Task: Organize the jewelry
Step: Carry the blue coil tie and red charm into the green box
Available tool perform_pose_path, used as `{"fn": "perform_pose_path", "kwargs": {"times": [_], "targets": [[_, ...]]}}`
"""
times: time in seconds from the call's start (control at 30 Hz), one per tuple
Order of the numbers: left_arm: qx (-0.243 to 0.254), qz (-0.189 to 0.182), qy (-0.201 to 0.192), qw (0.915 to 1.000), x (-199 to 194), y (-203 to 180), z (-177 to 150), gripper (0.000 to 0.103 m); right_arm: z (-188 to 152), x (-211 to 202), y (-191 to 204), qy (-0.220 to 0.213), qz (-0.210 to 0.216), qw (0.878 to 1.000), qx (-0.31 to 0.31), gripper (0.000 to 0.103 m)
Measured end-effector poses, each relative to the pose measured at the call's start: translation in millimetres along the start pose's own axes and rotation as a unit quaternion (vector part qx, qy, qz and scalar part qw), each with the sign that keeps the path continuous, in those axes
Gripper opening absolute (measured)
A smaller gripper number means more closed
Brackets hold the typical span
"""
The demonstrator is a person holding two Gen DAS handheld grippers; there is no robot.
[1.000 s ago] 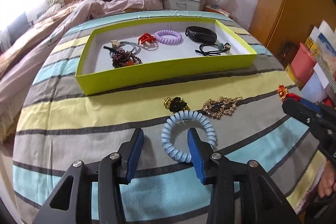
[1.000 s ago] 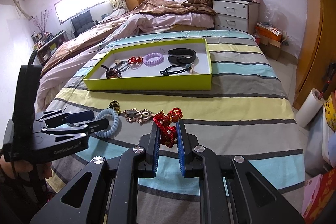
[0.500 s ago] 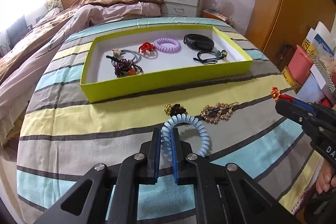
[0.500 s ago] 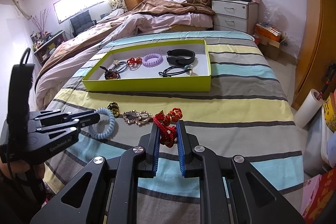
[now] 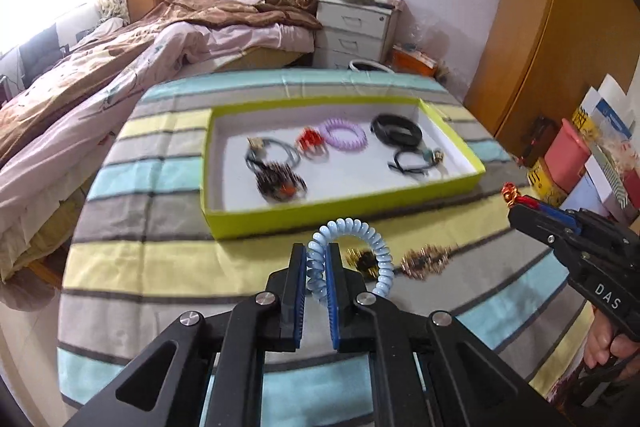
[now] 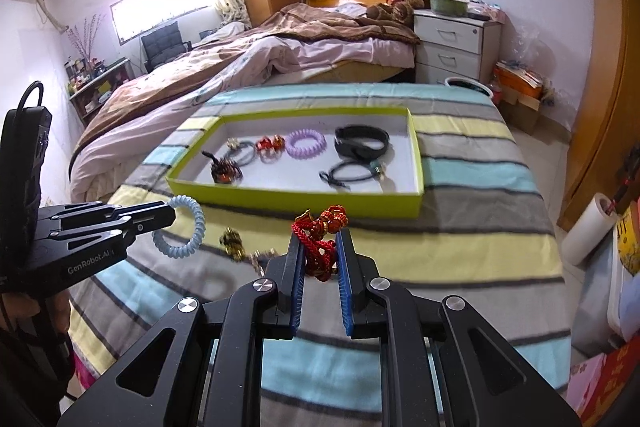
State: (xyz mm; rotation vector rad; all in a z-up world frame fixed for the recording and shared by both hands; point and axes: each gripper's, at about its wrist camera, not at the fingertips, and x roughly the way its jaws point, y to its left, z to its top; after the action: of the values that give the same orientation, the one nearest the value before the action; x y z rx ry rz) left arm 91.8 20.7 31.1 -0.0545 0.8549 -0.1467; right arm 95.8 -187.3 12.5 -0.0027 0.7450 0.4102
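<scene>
Surface: striped blanket (image 5: 160,267) in a bedroom, bearing a lime-green cardboard tray (image 5: 344,209).
Left gripper (image 5: 316,269): clamped on pale-blue spiral hair tie (image 5: 376,247), raised before the tray.
Right gripper (image 6: 320,253): pinching red braided cord bracelet (image 6: 320,227), raised before the tray.

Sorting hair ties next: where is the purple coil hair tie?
The purple coil hair tie lies in the yellow-green box, mid-row at the back, between the red clip on its left and the black band on its right.

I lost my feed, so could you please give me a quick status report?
Left gripper shut on blue coil band. Right gripper shut on red knot bracelet. Tray ahead, path unobstructed.
</scene>
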Motion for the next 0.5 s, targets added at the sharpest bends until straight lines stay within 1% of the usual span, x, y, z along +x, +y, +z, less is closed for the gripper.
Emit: {"fn": "perform_pose_path", "kwargs": {"times": [0.23, 0.5], "targets": [[-0.014, 0.001, -0.008, 0.9999, 6.9, 19.3, 29.0, 0.009, 26.2, 23.2, 7.8, 0.006, 0.013, 1.0, -0.011, 0.016], [-0.029, -0.002, -0.003, 0.9996, 33.2, 38.4, 58.4, 0.009, 43.9, 58.0, 12.7, 0.026, 0.017, 0.999, -0.013, 0.016]]}}
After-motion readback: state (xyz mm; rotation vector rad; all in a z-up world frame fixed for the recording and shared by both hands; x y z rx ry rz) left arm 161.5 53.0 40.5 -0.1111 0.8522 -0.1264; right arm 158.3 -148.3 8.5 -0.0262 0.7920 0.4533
